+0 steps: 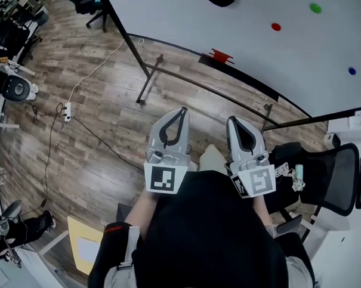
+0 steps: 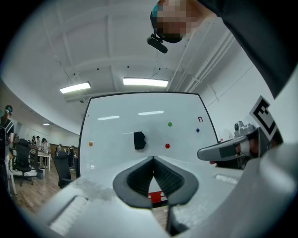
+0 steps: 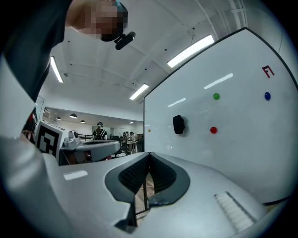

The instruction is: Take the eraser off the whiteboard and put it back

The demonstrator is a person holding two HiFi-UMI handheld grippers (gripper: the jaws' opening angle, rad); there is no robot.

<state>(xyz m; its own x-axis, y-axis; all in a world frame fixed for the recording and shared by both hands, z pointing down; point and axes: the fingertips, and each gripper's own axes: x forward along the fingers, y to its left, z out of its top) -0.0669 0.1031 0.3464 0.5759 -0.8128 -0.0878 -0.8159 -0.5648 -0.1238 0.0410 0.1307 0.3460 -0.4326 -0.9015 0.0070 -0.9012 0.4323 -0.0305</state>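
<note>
Two grippers are held out in front of the person, side by side and a little apart. The left gripper [image 1: 182, 109] has its jaws shut tight with nothing in them. The right gripper [image 1: 232, 118] has its jaws closed too, and it holds nothing. Each one has a cube [image 1: 166, 177] with black and white squares on it.

Under them is a brown wooden floor [image 1: 107, 96]. One white power strip [image 1: 67, 111] lies on it. One black office chair [image 1: 340, 178] stands near, on the person's right.

Next comes the black stand [image 1: 129, 38] of the whiteboard [image 2: 116, 135]. The whiteboard is big, white and shiny, with a dark rim. One small red thing [image 1: 220, 55] sits on its bottom ledge.

One black eraser [image 2: 139, 140] sticks on the whiteboard, near the middle, well away from both grippers. Four little round magnets are on the board too. One red magnet [image 2: 167, 146] is to the right of the eraser. One green magnet [image 2: 170, 124] is above that. One blue magnet [image 2: 197, 130] is further right. One orange magnet [image 2: 90, 144] is far to the left. One red mark [image 2: 200, 119] is near the top right corner.

Far off at the left, the room is large and open, with more chairs [image 2: 21, 158] and a few people [image 2: 39, 142]. The ceiling is white, with two long lights [image 2: 145, 82] above the board.
</note>
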